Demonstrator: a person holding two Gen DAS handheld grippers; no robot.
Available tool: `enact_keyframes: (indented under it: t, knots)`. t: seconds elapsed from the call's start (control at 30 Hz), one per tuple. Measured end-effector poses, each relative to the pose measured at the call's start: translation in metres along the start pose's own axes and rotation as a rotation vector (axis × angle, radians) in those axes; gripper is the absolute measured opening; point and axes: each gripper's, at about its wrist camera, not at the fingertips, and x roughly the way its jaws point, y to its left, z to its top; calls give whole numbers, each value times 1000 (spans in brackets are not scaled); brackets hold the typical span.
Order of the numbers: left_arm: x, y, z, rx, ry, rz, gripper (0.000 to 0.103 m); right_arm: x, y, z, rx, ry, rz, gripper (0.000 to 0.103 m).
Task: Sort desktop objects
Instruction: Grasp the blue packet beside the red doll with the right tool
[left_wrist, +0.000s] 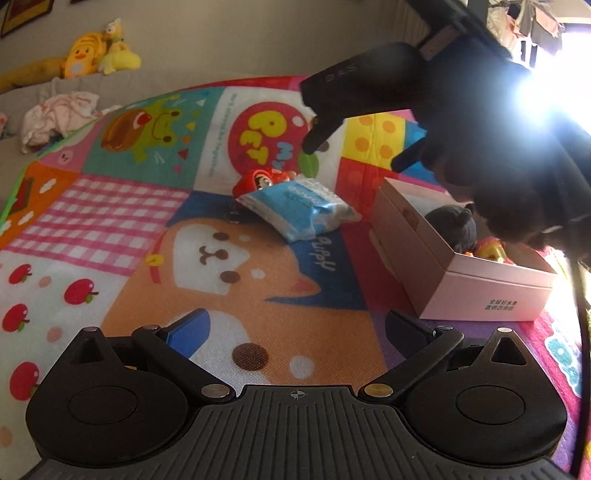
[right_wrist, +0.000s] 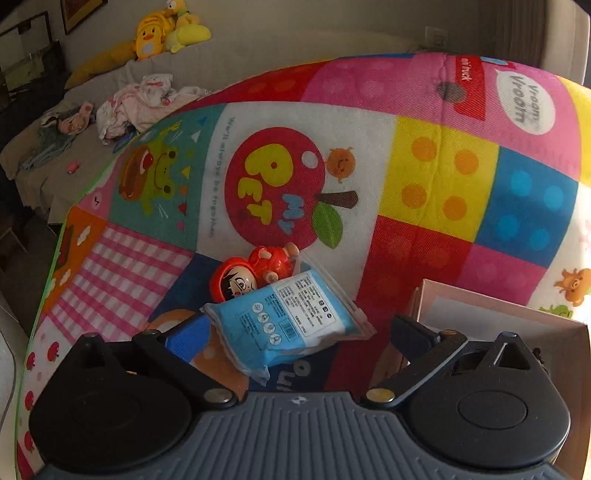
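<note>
A blue tissue pack (left_wrist: 301, 210) lies on the colourful play mat (left_wrist: 122, 229), leaning on a red doll toy (left_wrist: 255, 182). A pink box (left_wrist: 458, 273) to the right holds a dark plush toy (left_wrist: 452, 225) and some small bright toys. My left gripper (left_wrist: 295, 328) is open and empty, low over the mat, short of the pack. My right gripper (left_wrist: 354, 151) hangs above the pack and box. In the right wrist view, my right gripper (right_wrist: 299, 334) is open with the pack (right_wrist: 284, 325) between its fingers, the doll (right_wrist: 240, 282) behind it and the box (right_wrist: 498, 314) at right.
Yellow plush toys (right_wrist: 166, 29) and crumpled clothes (right_wrist: 140, 103) lie on a grey sofa behind the mat. Strong window glare (left_wrist: 546, 92) washes out the upper right of the left wrist view. The mat's green edge (right_wrist: 48, 273) runs along the left.
</note>
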Motion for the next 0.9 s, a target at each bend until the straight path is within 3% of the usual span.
enact_keyframes:
  t: [0.07,0.13,0.27,0.37,0.47,0.53,0.6,0.73,0.8,0.9]
  knots:
    - [0,0,0,-2,6,0,103,18,2,14,37,-5,-10,102]
    - [0,1,0,-8,12,-2,103,37,1,28,78,14,-6,93]
    - [3,4,0,-31,31,-8,103,74,-7,39,188,83,-11,92]
    - [5,7,0,-49,42,-9,103,90,-9,35,242,148,77,91]
    - [5,6,0,-44,42,-12,103,85,3,29,189,172,139,83]
    - [5,5,-1,-40,41,-15,103,75,13,23,123,180,160,69]
    - [4,6,-1,-43,42,-19,103,65,19,13,80,208,193,65]
    - [3,6,0,-44,49,-28,103,40,25,-6,-23,287,244,65]
    - [3,4,-1,-37,48,-28,103,25,21,-12,-40,279,252,66]
    - [2,3,0,-35,50,-28,103,2,13,-17,-23,166,136,86]
